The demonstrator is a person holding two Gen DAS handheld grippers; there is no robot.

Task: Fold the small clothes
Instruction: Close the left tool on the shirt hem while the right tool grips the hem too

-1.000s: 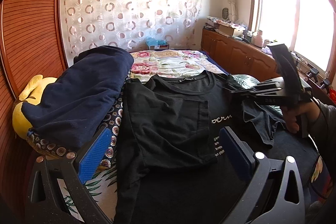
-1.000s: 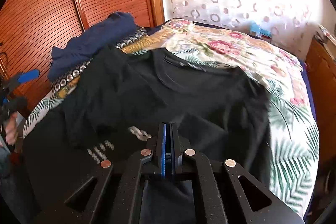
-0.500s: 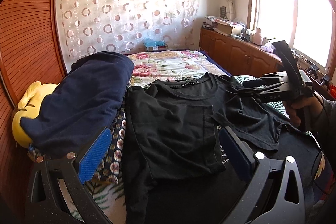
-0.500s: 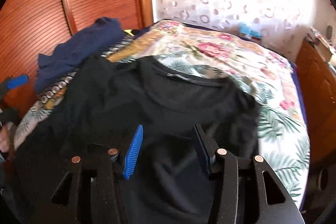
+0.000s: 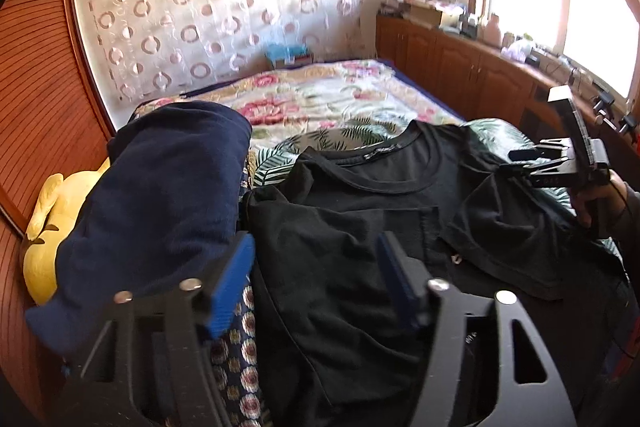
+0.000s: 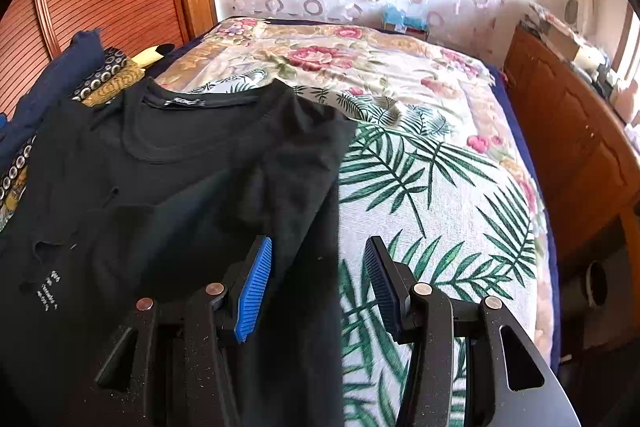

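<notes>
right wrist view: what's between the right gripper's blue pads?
The black T-shirt's right edge and bare palm-leaf bedspread; the right hand-held gripper is open, its pads clear of the cloth.

Right tool [image 6: 318, 281] jaws apart over black T-shirt [image 6: 180, 187] side edge — apparently not gripping; bedspread [image 6: 432, 179] beneath.

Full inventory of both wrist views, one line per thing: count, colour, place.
black cotton T-shirt: 1, black, spread on the bed, both sides folded in
navy fabric bundle: 1, dark blue, bed's left edge
yellow plush toy: 1, yellow, beside the bundle
floral bedspread: 1, cream with pink flowers and green leaves, under the shirt
wooden cabinets: 1 row, brown, right of the bed
left gripper: 1, black with blue fingers, open, jaws just closing over the shirt
right gripper: 1, same, open above the shirt's edge
</notes>
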